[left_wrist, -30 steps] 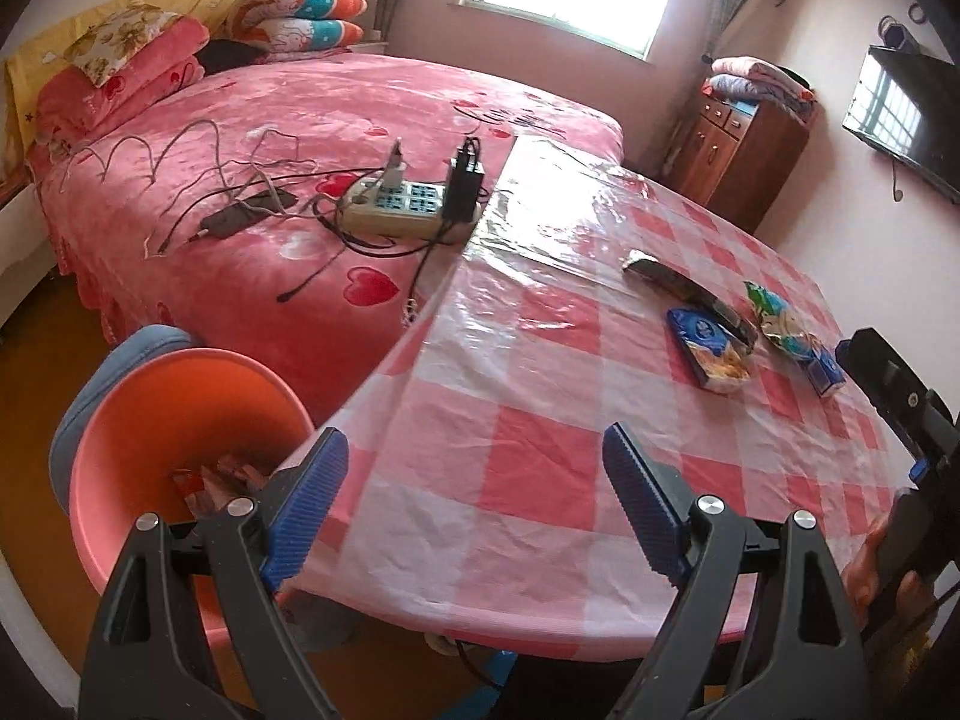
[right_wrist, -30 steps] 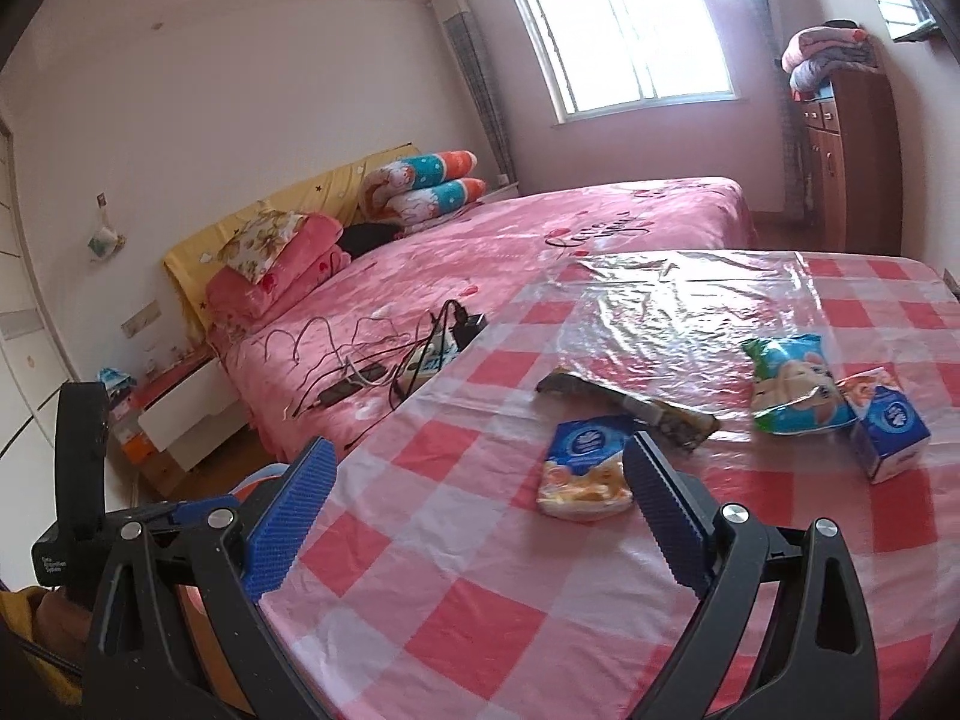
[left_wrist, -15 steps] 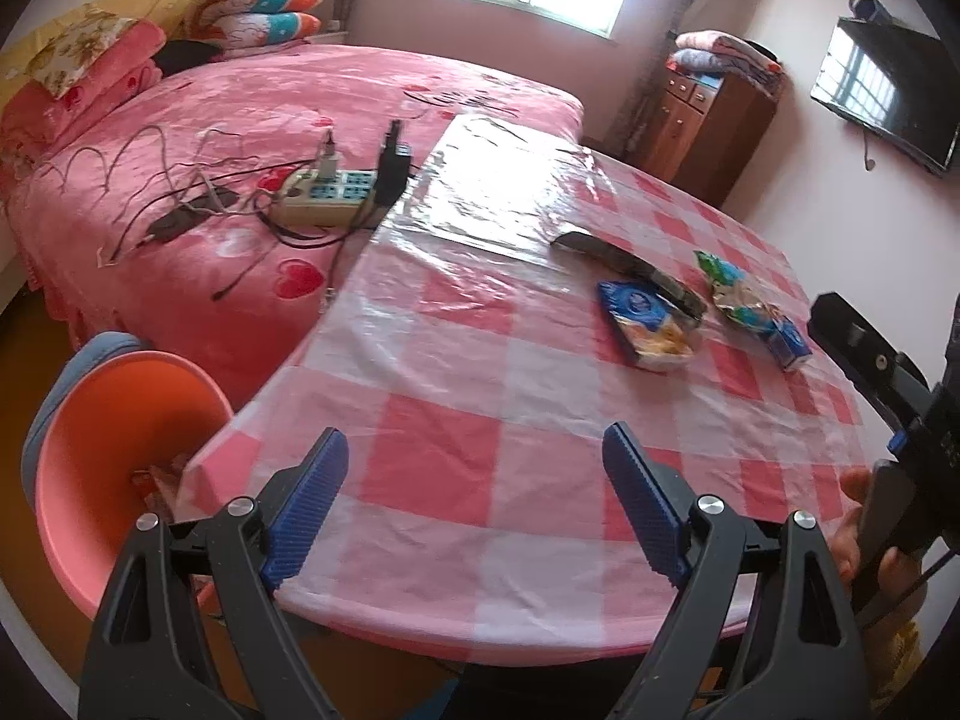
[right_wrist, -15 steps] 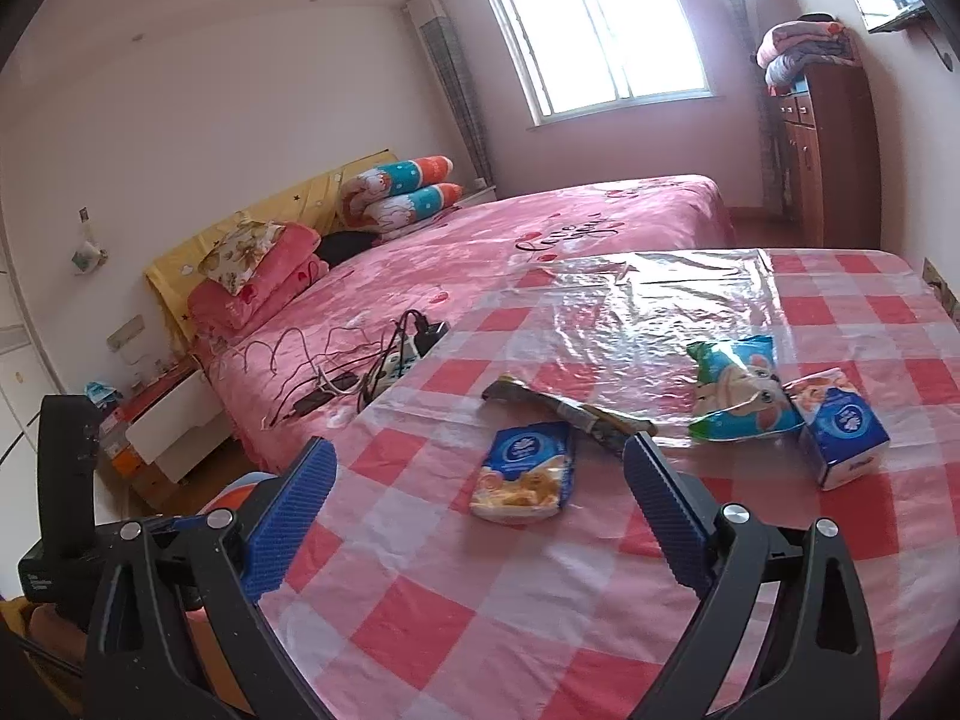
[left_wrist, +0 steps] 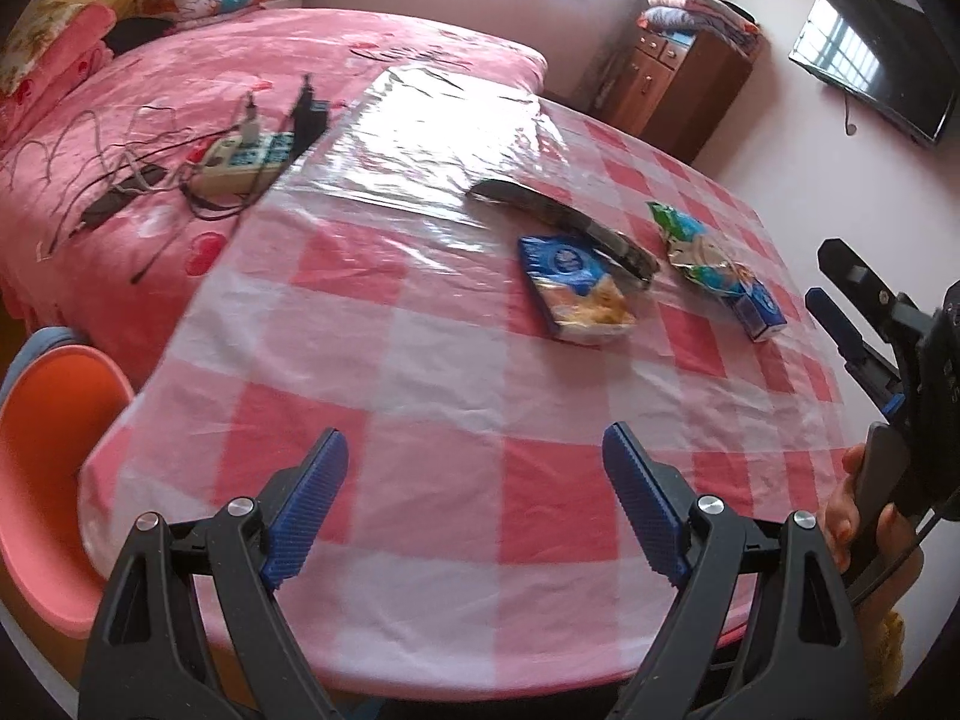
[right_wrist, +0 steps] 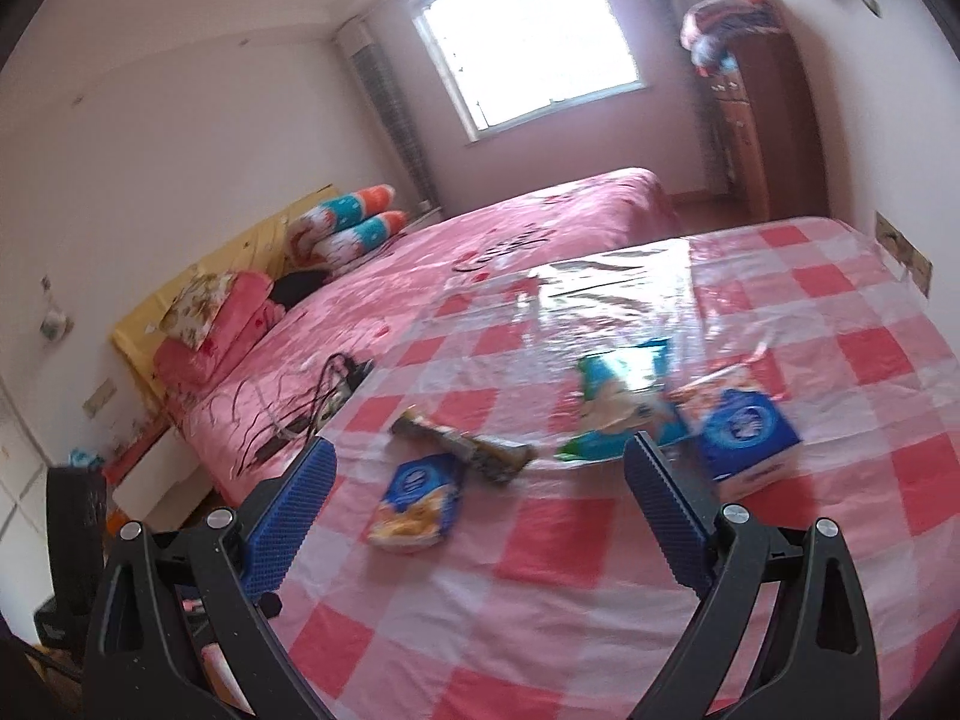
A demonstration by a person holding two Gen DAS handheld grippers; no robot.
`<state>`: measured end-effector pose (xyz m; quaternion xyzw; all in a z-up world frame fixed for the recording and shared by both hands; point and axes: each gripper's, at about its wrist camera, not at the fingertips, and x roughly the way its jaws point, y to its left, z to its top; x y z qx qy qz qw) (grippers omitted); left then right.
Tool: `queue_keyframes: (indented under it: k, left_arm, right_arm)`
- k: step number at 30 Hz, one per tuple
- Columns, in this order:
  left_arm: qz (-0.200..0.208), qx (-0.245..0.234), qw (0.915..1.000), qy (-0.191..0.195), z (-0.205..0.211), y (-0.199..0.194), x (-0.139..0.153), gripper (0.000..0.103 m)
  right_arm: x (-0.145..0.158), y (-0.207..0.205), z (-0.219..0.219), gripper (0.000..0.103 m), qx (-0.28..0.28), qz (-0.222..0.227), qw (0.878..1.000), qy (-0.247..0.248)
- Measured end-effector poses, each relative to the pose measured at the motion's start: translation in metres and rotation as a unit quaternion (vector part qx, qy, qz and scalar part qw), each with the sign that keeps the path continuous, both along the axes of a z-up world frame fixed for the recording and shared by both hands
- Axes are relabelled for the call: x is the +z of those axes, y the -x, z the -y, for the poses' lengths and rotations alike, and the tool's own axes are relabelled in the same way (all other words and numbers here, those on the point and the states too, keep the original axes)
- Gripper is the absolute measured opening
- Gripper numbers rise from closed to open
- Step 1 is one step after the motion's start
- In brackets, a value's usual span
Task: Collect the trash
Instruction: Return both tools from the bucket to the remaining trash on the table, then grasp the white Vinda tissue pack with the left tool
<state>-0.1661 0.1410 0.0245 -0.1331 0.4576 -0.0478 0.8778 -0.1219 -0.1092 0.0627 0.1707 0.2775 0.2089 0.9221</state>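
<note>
Left wrist view: the left gripper (left_wrist: 474, 498) is held wide open over the near edge of the checked tablecloth (left_wrist: 420, 372), nothing between the jaws. Trash is grouped at about 1 o'clock from the gripper: a blue snack packet (left_wrist: 573, 288), a dark long wrapper (left_wrist: 564, 222) touching its far corner, a green-blue crumpled bag (left_wrist: 699, 246) just right of that, and a small blue carton (left_wrist: 759, 309) against the bag's near end. Print on the packets is too blurred to be read. An orange bin (left_wrist: 54, 480) is seen at 9 o'clock, below the table edge. A power strip (left_wrist: 249, 159) with tangled cables lies on the pink bed (left_wrist: 240, 60) at 11 o'clock. A wooden cabinet (left_wrist: 684, 84) and a wall TV (left_wrist: 870, 60) are seen at 1–2 o'clock. The right gripper (left_wrist: 852, 312) enters at 3 o'clock, held in a hand (left_wrist: 852, 528).

Right wrist view: the right gripper (right_wrist: 477, 504) is spread wide, empty. The blue snack packet (right_wrist: 420, 501) lies between the jaws in the frame, untouched; the dark long wrapper (right_wrist: 465, 447) is just beyond it. The green-blue crumpled bag (right_wrist: 618, 402) sits at 1 o'clock, the small blue carton (right_wrist: 747, 438) at 2 o'clock, touching the bag. No lettering is legible; motion blur is heavy. A window (right_wrist: 528, 42) is seen at 12 o'clock.
</note>
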Motion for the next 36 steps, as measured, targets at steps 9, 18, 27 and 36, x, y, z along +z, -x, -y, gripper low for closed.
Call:
queue_keyframes:
  k: [9, 18, 27, 36]
  left_arm:
    - [0.001, -0.023, 0.9994, 0.027, 0.034, -0.033, 0.004, 0.087]
    - [-0.005, -0.030, 0.9993, 0.022, 0.062, -0.073, 0.005, 0.087]
    - [-0.022, -0.012, 0.9995, -0.018, 0.070, -0.098, -0.012, 0.087]
    - [-0.010, -0.010, 0.9976, -0.067, 0.081, -0.110, -0.015, 0.087]
  right_arm:
    - [-0.018, -0.026, 0.069, 0.095, -0.062, -0.048, 0.995, -0.054]
    - [-0.037, -0.046, 0.097, 0.095, -0.069, -0.104, 0.990, -0.059]
    - [-0.044, -0.058, 0.088, 0.095, -0.040, -0.129, 0.990, -0.034]
    - [-0.039, -0.058, 0.082, 0.095, -0.020, -0.106, 0.993, -0.044]
